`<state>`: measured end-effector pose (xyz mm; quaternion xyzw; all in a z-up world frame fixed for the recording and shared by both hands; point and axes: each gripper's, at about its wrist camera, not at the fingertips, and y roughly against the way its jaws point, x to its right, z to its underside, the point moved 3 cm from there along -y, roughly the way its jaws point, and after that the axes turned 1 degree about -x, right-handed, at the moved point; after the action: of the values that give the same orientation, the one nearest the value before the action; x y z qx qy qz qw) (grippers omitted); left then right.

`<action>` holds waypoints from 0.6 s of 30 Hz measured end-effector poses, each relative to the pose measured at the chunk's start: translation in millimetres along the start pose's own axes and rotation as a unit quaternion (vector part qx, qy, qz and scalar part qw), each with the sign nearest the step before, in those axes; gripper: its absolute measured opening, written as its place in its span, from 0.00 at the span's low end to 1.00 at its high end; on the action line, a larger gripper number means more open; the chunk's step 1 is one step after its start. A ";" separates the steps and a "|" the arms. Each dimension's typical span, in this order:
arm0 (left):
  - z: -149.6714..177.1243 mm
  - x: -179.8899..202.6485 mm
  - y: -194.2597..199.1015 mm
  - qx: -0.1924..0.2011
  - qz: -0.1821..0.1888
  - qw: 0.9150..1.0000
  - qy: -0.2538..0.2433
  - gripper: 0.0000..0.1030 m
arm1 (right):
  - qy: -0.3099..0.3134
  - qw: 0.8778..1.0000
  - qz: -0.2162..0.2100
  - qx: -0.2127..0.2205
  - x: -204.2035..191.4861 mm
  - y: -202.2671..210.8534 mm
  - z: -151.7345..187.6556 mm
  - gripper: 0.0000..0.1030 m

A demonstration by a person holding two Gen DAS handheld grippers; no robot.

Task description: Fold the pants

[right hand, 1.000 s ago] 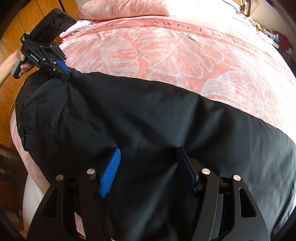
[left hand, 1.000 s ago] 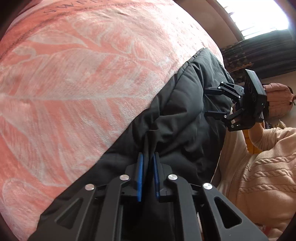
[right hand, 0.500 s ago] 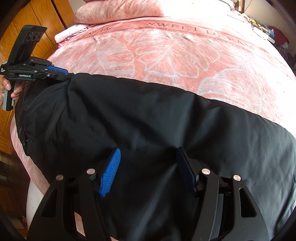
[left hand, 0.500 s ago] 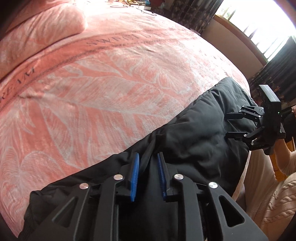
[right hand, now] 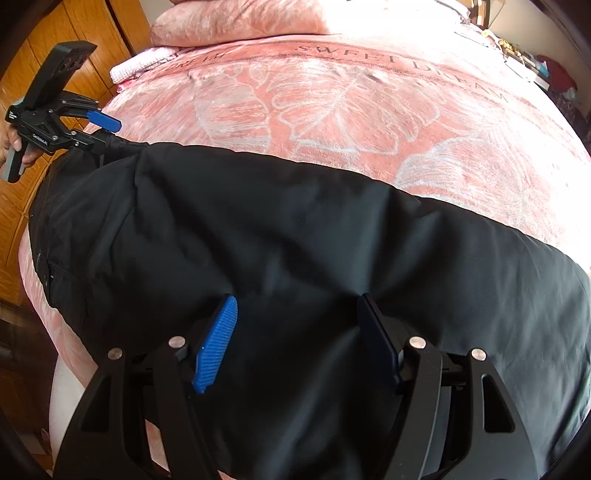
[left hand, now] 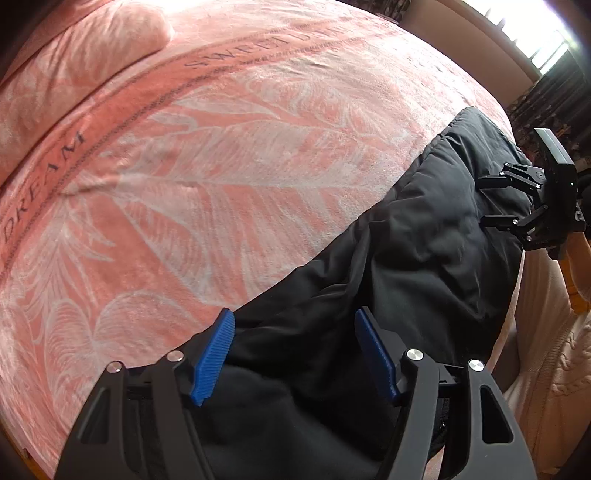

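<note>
Black pants (left hand: 424, 266) lie spread lengthwise along the near edge of a pink bed; they fill the lower half of the right wrist view (right hand: 295, 258). My left gripper (left hand: 295, 343) is open with its blue pads apart just above one end of the pants; it shows at the far left of the right wrist view (right hand: 110, 131), open at the pants' corner. My right gripper (right hand: 295, 332) is open and hovers over the middle of the pants; it appears at the right of the left wrist view (left hand: 487, 203), open beside the far end.
A pink leaf-patterned blanket (left hand: 221, 166) with lettering covers the bed. A pink pillow (right hand: 240, 18) lies at the head. A wooden wardrobe (right hand: 22, 92) stands left of the bed. The person's cream sweater (left hand: 546, 369) is at the bed's edge.
My left gripper was shut on a fold of the pants; it has opened and let the fabric go. The pants' corner has settled on the bed. My right gripper stayed open.
</note>
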<state>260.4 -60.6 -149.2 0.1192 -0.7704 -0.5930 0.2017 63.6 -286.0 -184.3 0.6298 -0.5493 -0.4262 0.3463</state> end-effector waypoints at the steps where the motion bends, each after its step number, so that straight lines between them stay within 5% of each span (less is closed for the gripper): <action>1: -0.8 3.4 -5.9 -0.001 0.001 1.000 -0.008 0.65 | -0.001 1.000 -0.006 0.002 -0.6 1.5 -1.5 0.62; 4: -1.8 10.1 -21.7 -0.013 0.003 1.000 -0.024 0.60 | -0.007 1.000 -0.023 0.003 -1.1 4.0 -7.8 0.62; 5: -1.5 10.2 -25.6 -0.019 -0.001 0.999 -0.026 0.47 | -0.007 1.000 -0.022 0.004 -1.5 3.9 -10.0 0.62; 9: 0.8 7.1 -22.4 -0.017 0.017 1.000 -0.019 0.21 | -0.004 1.000 -0.017 0.003 -3.4 -0.6 -15.1 0.62; 16: 0.7 1.2 1.1 0.033 0.022 0.999 0.019 0.13 | 0.000 1.000 -0.007 0.002 -6.4 -6.4 -15.8 0.63; 18: 4.6 -0.5 -8.5 0.019 0.006 1.000 0.013 0.13 | -0.002 1.000 -0.010 0.002 -6.2 -7.9 -15.7 0.63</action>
<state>258.3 -58.7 -158.4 0.1258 -0.7793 -0.5757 0.2130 81.0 -279.1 -184.2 0.6354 -0.5445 -0.4298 0.3393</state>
